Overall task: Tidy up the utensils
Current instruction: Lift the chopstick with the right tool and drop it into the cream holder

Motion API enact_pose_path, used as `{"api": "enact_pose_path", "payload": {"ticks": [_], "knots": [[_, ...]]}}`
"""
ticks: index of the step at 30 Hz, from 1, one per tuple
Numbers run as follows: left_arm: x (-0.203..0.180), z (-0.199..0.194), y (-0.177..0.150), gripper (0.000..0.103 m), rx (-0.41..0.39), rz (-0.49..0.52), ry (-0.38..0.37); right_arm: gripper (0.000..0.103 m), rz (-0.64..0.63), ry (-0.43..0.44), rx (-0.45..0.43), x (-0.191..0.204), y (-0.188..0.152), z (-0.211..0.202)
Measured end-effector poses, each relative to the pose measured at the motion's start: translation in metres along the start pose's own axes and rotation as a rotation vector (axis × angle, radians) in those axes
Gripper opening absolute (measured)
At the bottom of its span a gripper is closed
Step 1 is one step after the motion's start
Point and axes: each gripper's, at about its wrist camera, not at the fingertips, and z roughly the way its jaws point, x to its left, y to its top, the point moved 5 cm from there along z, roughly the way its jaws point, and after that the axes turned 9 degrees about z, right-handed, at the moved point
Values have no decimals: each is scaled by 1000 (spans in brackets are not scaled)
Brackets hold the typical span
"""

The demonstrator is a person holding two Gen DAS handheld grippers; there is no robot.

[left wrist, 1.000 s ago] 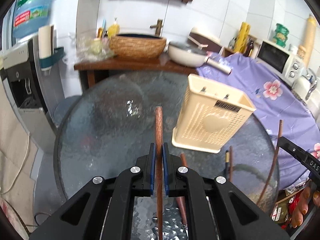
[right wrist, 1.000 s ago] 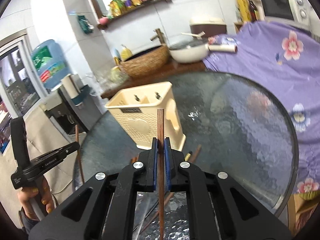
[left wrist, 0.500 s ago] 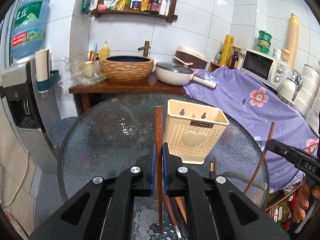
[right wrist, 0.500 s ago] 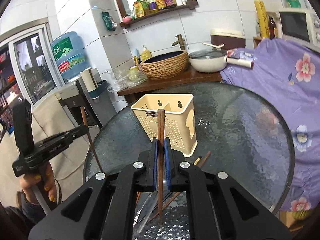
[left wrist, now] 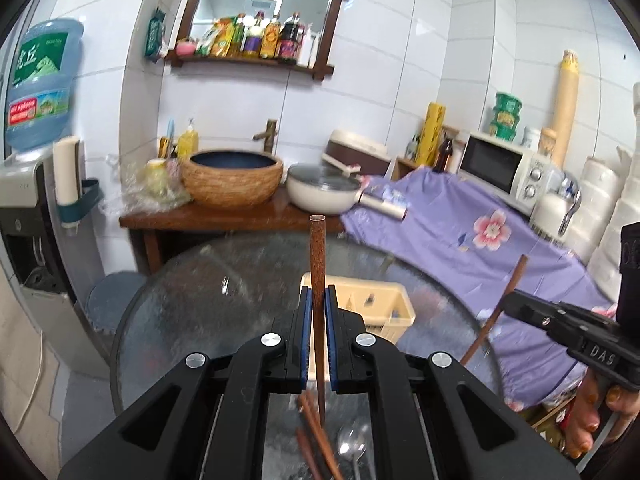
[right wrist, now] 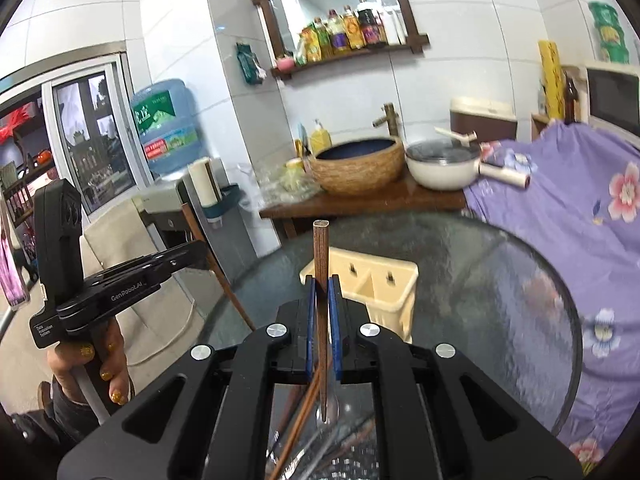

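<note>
White-tiled kitchen walls, a mirrored shelf of bottles and a woven basin are framing a round, textured-glass counter (left wrist: pixel 192 312) where two handheld grippers are each carrying a chopstick clear of the surface. The left gripper (left wrist: pixel 316 336) is clamped, blue pads pressed together, on a dark reddish-brown wooden chopstick (left wrist: pixel 317 264) standing nearly upright, its square blunt end up and its tapered tip hanging above the glass. The right gripper (right wrist: pixel 323 324) is gripping a matching brown wooden chopstick (right wrist: pixel 321 256) in the same manner. A cream plastic utensil holder with perforated sides and two open compartments (right wrist: pixel 380 284) is standing on the counter just beyond both sets of fingers, and neither chopstick is inside it yet. More brown wooden chopsticks (left wrist: pixel 316 440) and a steel spoon (left wrist: pixel 352 444) are lying loose on the glass beneath the grippers; how many pieces are waiting there is hard to judge through the blur.

Both sticks appear to be at the carrying stage, lifted and heading for the holder. Placing them will probably call for bringing each tip over an open compartment, keeping the stick close to vertical, lowering it past the rim and only then easing the pads apart, while keeping the two grippers from crowding each other above the narrow opening.
</note>
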Motion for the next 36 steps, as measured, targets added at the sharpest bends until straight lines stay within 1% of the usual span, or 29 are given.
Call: {"api": "enact_pose_path", "payload": {"ticks": [2,4,5,7,9,13,16,18,22,26,30,36], "knots": [[0,-2,24,6,-30,-9,-11,7,2,9,-21,5,17,-2],[1,-5,53,6,-68,-28,-19,7,11,21,-46,11,43,-3],[1,-6,61,6,-80,-34,-20,7,12,18,-59,13,51,-3],[3,-5,86,6,-122,-45,-3,7,1,-3,-108,17,76,-4],[4,3,104,6,-141,-47,22,7,-4,-27,-146,18,93,0],[8,29,118,6,-140,-73,55,7,-14,-79,-205,11,115,12],[10,51,115,6,-118,-82,82,7,-14,-131,-215,-1,119,31],[10,66,106,6,-91,-85,88,7,4,-153,-191,-13,113,49],[12,94,81,6,-43,-83,105,7,30,-186,-148,-34,90,77],[12,113,56,6,12,-91,97,7,49,-208,-94,-53,64,100],[12,129,32,6,64,-84,94,7,60,-218,-67,-63,48,110],[14,147,12,6,119,-96,84,7,77,-227,-44,-74,38,118]]}}
